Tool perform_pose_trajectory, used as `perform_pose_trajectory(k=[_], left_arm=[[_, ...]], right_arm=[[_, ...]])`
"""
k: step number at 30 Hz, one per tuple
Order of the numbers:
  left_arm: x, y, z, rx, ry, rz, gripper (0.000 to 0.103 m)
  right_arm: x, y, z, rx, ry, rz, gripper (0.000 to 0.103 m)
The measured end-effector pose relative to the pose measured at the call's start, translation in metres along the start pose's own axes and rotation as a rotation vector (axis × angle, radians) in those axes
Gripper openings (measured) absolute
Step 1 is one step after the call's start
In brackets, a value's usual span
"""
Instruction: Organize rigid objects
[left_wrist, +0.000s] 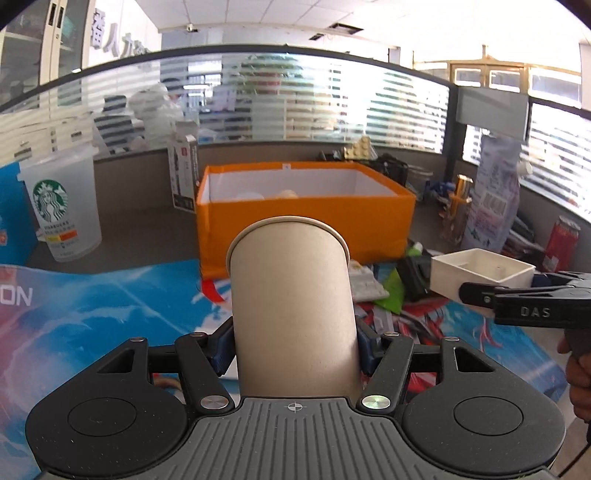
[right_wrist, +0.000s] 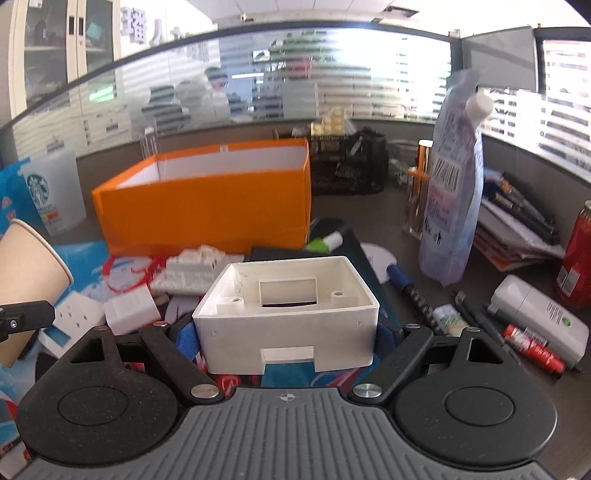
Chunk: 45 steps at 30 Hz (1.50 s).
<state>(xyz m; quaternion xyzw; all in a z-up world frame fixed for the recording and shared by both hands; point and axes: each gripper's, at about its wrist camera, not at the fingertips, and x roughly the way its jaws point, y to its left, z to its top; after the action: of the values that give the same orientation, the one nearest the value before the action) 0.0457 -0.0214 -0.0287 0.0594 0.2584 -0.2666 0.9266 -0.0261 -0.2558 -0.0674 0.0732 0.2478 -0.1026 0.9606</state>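
Behind, an orange box (left_wrist: 306, 225); left tongs (left_wrist: 293, 347) clamp a paper cup (left_wrist: 291, 295), right tongs (right_wrist: 286, 332) a white plastic housing (right_wrist: 288, 314)

Plain tan paper cup (left_wrist: 291, 295), pale rim. Orange box (left_wrist: 306, 218), white inside. White plastic housing (right_wrist: 288, 314), unpatterned. Frosted tumbler (left_wrist: 61, 206) with a green and white logo. Blue mat (left_wrist: 110, 306) streaked white and red. Lilac pouch (right_wrist: 448, 199) with a black barcode and white cap. Red can (right_wrist: 576, 258). Black gripper fingers (right_wrist: 184, 339) with blue pads. Green and white tube (right_wrist: 325, 242).
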Motion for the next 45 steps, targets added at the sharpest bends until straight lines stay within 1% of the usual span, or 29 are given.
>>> perform_pose_trajectory(k=[11,22,33,45], left_arm=[[0.002,0.009,0.027,-0.012,-0.036,0.014,0.061],[0.009,0.008,0.049,0.003,-0.069,0.041,0.062],[0.018,0.014,0.072,-0.013,-0.103,0.053,0.062],[0.033,0.023,0.090,-0.028,-0.109,0.072,0.062]], right_arm=[[-0.011,0.005,0.027,-0.014,-0.071,0.018,0.084],[-0.012,0.014,0.054,-0.026,-0.130,0.049,0.085],[-0.007,0.021,0.072,-0.022,-0.166,0.063,0.085],[0.006,0.027,0.090,-0.021,-0.188,0.079,0.085]])
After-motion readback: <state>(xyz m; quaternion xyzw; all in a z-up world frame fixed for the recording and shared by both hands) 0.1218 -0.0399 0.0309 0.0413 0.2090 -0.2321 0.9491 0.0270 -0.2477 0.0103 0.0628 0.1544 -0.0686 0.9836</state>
